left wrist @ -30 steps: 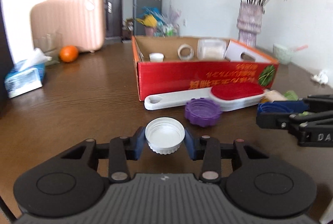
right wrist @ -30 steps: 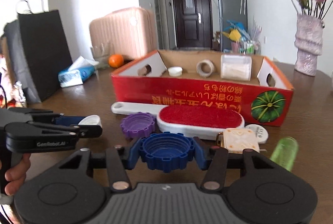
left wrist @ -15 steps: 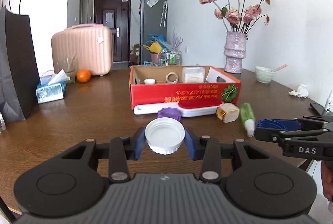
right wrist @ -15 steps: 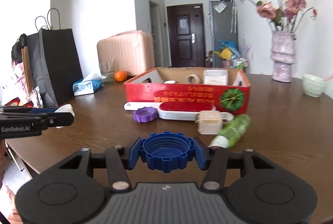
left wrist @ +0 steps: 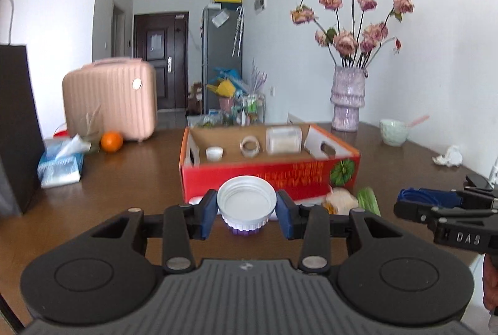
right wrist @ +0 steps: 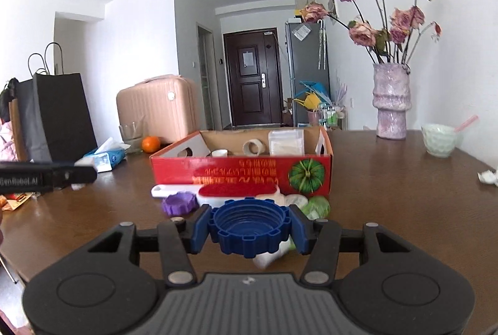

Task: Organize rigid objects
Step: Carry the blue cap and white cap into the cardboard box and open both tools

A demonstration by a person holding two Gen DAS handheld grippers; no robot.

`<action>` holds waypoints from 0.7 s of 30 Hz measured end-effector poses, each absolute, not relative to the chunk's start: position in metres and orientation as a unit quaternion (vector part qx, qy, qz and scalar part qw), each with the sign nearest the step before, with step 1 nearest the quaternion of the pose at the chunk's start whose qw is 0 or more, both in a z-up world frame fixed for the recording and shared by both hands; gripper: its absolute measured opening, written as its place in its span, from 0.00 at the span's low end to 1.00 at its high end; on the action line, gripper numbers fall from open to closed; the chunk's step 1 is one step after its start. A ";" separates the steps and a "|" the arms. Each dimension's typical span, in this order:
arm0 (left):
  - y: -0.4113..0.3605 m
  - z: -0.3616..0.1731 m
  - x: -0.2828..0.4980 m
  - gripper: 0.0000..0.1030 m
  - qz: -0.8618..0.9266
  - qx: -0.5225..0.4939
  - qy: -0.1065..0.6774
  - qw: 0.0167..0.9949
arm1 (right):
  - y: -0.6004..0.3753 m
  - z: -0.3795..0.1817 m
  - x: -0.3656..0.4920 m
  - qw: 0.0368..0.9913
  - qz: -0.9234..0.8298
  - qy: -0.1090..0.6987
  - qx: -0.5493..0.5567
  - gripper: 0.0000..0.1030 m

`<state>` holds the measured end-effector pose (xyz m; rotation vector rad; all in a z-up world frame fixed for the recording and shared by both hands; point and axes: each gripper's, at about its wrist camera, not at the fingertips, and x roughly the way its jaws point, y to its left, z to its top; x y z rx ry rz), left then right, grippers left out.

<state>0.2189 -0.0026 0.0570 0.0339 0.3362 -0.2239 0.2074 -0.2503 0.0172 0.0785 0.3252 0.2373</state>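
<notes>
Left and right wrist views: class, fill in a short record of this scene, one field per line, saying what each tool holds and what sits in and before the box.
left tool: shut on white cap
right tool: shut on blue cap
red box: open-topped, on the brown table
inside box: small white cap, tape roll, clear container
before box: purple cap, red brush, green bottle

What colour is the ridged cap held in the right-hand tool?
Dark blue. The cap sits gripped in the right gripper, clearest in the right wrist view.
</notes>
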 end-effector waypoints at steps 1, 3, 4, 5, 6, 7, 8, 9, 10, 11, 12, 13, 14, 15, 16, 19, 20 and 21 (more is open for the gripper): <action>-0.001 0.060 0.228 0.39 -0.113 0.014 0.166 0.980 | -0.249 0.021 0.214 0.980 0.122 0.156 0.035 0.50; 0.000 0.066 0.252 0.39 -0.118 0.009 0.169 0.979 | -0.245 0.030 0.228 0.980 0.134 0.145 0.028 0.50; 0.001 0.068 0.264 0.39 -0.121 0.005 0.168 0.978 | -0.243 0.036 0.237 0.980 0.142 0.138 0.023 0.50; 0.002 0.069 0.279 0.39 -0.119 0.000 0.170 0.978 | -0.241 0.042 0.245 0.980 0.149 0.131 0.017 0.50; 0.002 0.069 0.295 0.39 -0.120 0.000 0.180 0.976 | -0.239 0.048 0.256 0.980 0.156 0.125 0.012 0.50; 0.003 0.068 0.313 0.39 -0.118 -0.004 0.192 0.974 | -0.236 0.054 0.268 0.979 0.164 0.123 0.008 0.50; 0.004 0.068 0.331 0.39 -0.114 -0.014 0.205 0.972 | -0.234 0.060 0.281 0.978 0.170 0.120 0.005 0.50; 0.005 0.068 0.349 0.39 -0.119 -0.018 0.217 0.969 | -0.232 0.065 0.296 0.977 0.174 0.119 0.002 0.50; 0.008 0.068 0.366 0.39 -0.121 -0.025 0.223 0.967 | -0.230 0.069 0.312 0.977 0.175 0.124 -0.002 0.50; 0.009 0.069 0.382 0.39 -0.118 -0.030 0.228 0.966 | -0.227 0.072 0.328 0.975 0.178 0.130 -0.005 0.50; 0.010 0.069 0.397 0.39 -0.118 -0.029 0.232 0.965 | -0.225 0.075 0.345 0.974 0.180 0.140 -0.003 0.50; 0.011 0.069 0.413 0.39 -0.118 -0.030 0.236 0.964 | -0.224 0.077 0.363 0.971 0.184 0.153 0.002 0.50; 0.011 0.068 0.429 0.39 -0.118 -0.031 0.244 0.962 | -0.223 0.078 0.381 0.968 0.187 0.169 0.009 0.50; 0.012 0.068 0.444 0.39 -0.121 -0.030 0.251 0.960 | -0.222 0.078 0.398 0.965 0.187 0.183 0.015 0.50; 0.012 0.066 0.458 0.39 -0.121 -0.034 0.255 0.959 | -0.220 0.078 0.415 0.963 0.186 0.196 0.021 0.50; 0.006 0.052 0.494 0.39 -0.110 -0.032 0.267 0.957 | -0.213 0.078 0.463 0.956 0.181 0.229 0.032 0.50; 0.003 0.046 0.503 0.40 -0.109 -0.022 0.269 0.957 | -0.210 0.078 0.477 0.955 0.176 0.238 0.035 0.50; 0.001 0.041 0.511 0.40 -0.110 -0.019 0.271 0.956 | -0.207 0.077 0.491 0.953 0.171 0.247 0.034 0.50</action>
